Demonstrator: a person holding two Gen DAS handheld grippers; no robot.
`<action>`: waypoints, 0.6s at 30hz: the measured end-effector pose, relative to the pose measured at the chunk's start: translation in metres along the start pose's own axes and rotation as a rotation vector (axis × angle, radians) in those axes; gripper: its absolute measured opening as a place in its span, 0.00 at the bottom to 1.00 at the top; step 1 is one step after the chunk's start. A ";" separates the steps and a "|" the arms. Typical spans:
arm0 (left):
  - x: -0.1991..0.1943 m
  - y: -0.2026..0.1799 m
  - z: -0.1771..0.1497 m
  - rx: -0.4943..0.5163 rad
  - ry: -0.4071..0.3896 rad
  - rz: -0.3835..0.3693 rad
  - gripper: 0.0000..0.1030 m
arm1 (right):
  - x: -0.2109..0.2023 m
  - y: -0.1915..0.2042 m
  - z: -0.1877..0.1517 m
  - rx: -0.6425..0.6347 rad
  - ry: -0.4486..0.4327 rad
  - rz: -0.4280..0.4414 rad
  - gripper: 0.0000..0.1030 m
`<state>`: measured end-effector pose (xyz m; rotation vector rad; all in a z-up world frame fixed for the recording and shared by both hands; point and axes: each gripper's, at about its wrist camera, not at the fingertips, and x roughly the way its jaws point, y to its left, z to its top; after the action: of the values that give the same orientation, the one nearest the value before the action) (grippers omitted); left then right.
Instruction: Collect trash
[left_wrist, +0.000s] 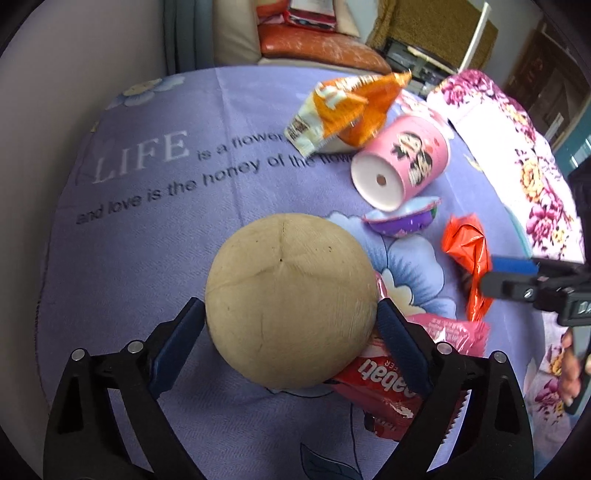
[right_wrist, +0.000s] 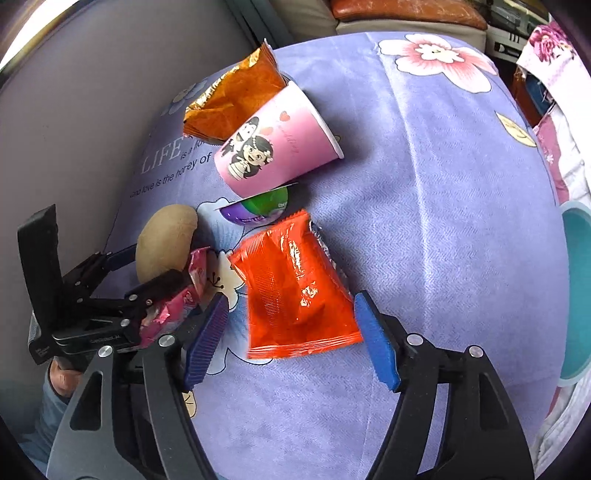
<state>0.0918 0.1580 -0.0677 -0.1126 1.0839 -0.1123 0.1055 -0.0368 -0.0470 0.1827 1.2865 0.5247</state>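
Observation:
A round tan ball rests on the purple sheet. My left gripper straddles it, and both pad tips touch its sides. The ball and the left gripper also show in the right wrist view. An orange-red foil wrapper lies flat between the wide-spread pads of my right gripper, which do not press on it. In the left wrist view that wrapper lies under the right gripper. A red wafer wrapper and a pink wrapper lie beside the ball.
An orange snack bag, a pink paper cup on its side and a small purple-green cup lie farther back. A floral blanket borders the right. A teal basin rim shows at far right. A hand holds the left gripper.

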 end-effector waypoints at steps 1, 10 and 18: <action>-0.004 0.003 0.000 -0.016 -0.010 0.000 0.90 | 0.003 -0.003 -0.001 0.010 0.007 0.021 0.64; -0.041 0.010 0.006 -0.078 -0.072 -0.012 0.89 | -0.006 -0.007 -0.007 -0.028 -0.041 0.003 0.39; -0.037 -0.022 0.019 -0.026 -0.022 -0.134 0.89 | -0.038 -0.022 -0.012 0.012 -0.095 0.013 0.39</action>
<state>0.0903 0.1426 -0.0233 -0.2092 1.0560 -0.2168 0.0936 -0.0756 -0.0272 0.2230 1.1965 0.5137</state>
